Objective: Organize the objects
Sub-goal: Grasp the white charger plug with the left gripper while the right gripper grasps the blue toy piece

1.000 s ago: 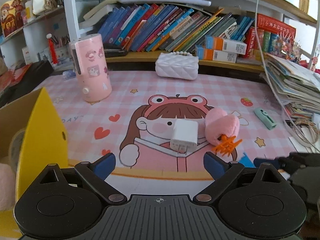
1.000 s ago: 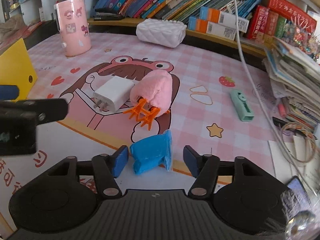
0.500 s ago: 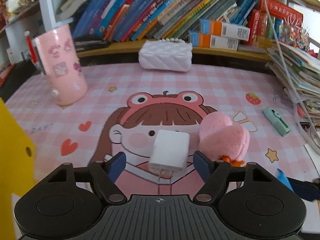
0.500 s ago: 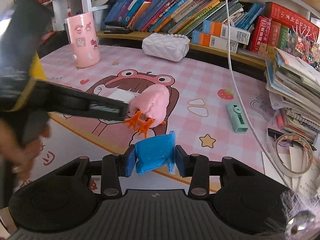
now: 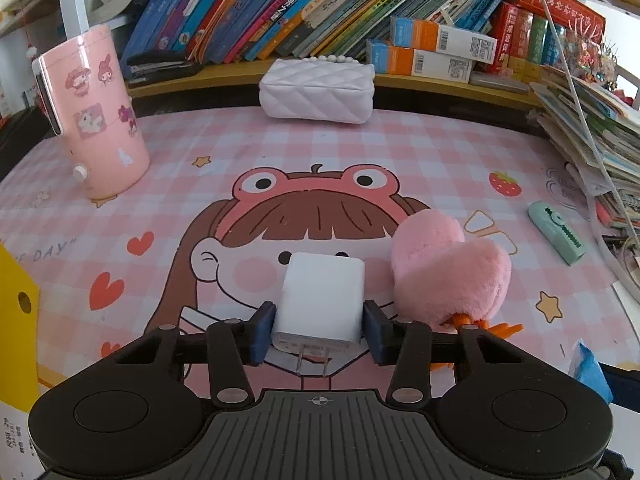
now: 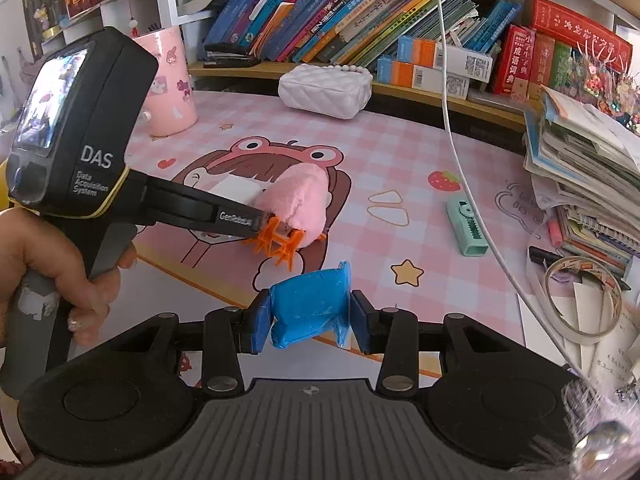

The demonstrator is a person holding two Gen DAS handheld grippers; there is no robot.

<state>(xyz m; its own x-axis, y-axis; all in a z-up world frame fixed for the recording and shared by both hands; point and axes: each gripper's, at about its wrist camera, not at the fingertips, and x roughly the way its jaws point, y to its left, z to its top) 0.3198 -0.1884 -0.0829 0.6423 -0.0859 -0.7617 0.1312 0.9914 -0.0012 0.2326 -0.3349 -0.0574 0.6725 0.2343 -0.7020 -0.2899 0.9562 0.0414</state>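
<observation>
The left gripper (image 5: pixel 319 330) has just closed and is squeezing the white charger (image 5: pixel 320 300), lying on the pink mat (image 5: pixel 400 152) at 9 o'clock from the fluffy pink clip (image 5: pixel 450 266). The right gripper (image 6: pixel 307 316) is holding the blue packet (image 6: pixel 310 304). Both are ready for lifting.

A smooth, matt white plastic is seen on the charger (image 5: pixel 320 300), with two bare metal prongs at its near end. The pink clip (image 5: pixel 450 270) is covered in soft, fuzzy plush, while its orange teeth appear as glossy plastic. The blue packet (image 6: pixel 310 304) is shown as a crinkled, slightly shiny film. The counter (image 5: pixel 420 152) is covered by a smooth printed mat with a dull sheen. A glossy plastic finish is seen on the pink cup (image 5: pixel 96 116), and a quilted, leather-like surface on the white pouch (image 5: pixel 316 94).
</observation>
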